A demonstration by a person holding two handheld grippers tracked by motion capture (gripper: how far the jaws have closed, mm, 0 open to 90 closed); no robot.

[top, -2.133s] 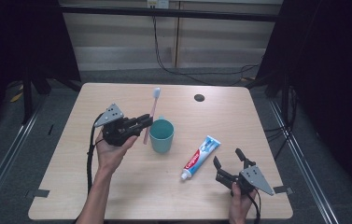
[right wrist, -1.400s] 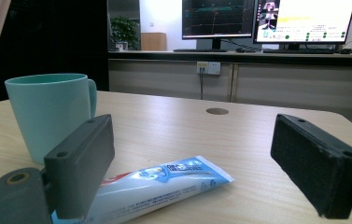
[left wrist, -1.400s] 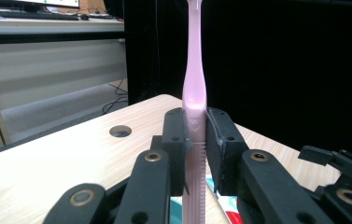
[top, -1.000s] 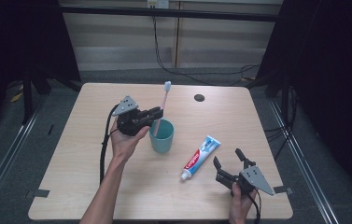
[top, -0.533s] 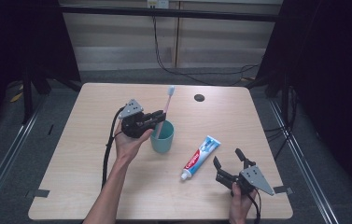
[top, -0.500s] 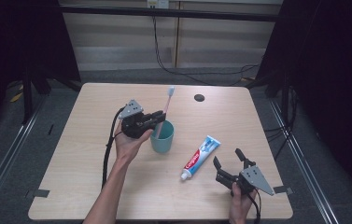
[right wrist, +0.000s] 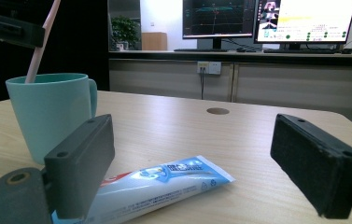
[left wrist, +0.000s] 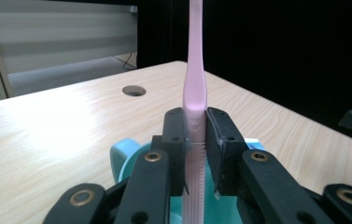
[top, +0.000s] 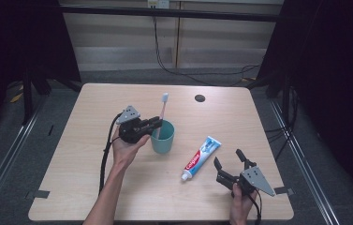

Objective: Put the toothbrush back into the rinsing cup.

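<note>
A pink toothbrush [top: 161, 112] stands upright with its lower end inside a teal mug [top: 163, 137] at the table's middle. My left gripper [top: 154, 124] is shut on the brush's handle just above the mug's rim; in the left gripper view both pads clamp the toothbrush [left wrist: 195, 93] over the mug [left wrist: 131, 158]. A toothpaste tube [top: 201, 152] lies flat to the right of the mug. My right gripper [top: 228, 161] rests open near the front right edge, its jaws wide apart behind the tube [right wrist: 164, 179]. The right gripper view also shows the mug [right wrist: 52, 112] with the brush [right wrist: 43, 39] leaning in it.
A round cable hole [top: 200, 98] sits in the wooden table [top: 94, 187] at the back. Dark curtains flank both sides, and cables run along the floor behind. Monitors [right wrist: 267, 18] stand on a far desk in the right gripper view.
My left gripper carried the toothbrush rightward over the mug and then lowered it, so its lower end now sits inside. The right gripper and the tube stayed put.
</note>
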